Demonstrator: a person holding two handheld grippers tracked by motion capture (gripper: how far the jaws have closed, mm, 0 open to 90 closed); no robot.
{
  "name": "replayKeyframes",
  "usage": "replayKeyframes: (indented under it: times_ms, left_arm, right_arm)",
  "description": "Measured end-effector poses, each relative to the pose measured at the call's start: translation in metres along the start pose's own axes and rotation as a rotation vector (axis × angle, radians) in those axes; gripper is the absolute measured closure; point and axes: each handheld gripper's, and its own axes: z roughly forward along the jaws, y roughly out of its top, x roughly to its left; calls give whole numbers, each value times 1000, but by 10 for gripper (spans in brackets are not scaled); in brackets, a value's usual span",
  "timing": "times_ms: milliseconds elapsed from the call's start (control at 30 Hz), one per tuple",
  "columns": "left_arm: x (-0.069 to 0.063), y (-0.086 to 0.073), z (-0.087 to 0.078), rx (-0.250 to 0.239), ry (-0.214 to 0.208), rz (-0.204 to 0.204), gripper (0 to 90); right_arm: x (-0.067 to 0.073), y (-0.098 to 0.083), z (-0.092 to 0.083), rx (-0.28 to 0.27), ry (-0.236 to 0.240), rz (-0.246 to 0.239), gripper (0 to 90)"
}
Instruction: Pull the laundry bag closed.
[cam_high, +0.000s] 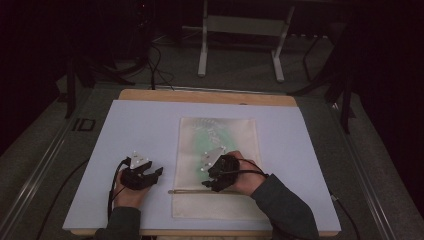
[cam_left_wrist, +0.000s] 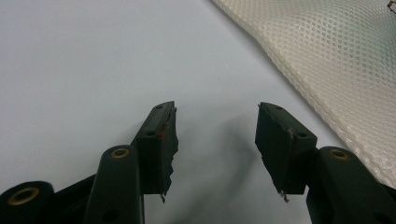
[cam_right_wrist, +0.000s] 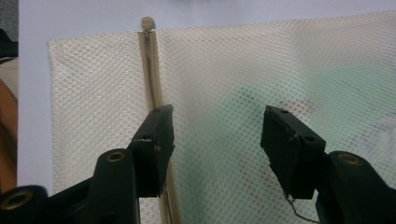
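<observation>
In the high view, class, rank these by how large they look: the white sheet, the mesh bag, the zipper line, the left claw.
1. white sheet
2. mesh bag
3. zipper line and left claw: unsure; the line is longer but far thinner.

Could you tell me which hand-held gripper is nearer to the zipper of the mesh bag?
The right. The right hand-held gripper hovers open over the mesh bag, right at its zipper. The left hand-held gripper is open above the bare table, beside the bag's edge.
</observation>
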Motion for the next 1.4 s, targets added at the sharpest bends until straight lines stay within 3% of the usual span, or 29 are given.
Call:
replayKeyframes:
  times_ms: [900,1133,1267,1400]
  left_arm:
    - [0,0,0,-3,-3,2,466]
    - [0,0,0,-3,-4,1,465]
    - [0,0,0,-5,-4,3,465]
    - [0,0,-1,-5,-4,4,465]
  right_arm:
    - [11,21,19,-11,79,-37,553]
    - [15,26,27,-6,92,-54,555]
    - [16,30,31,-17,92,-23,532]
    - [17,34,34,-15,92,-41,541]
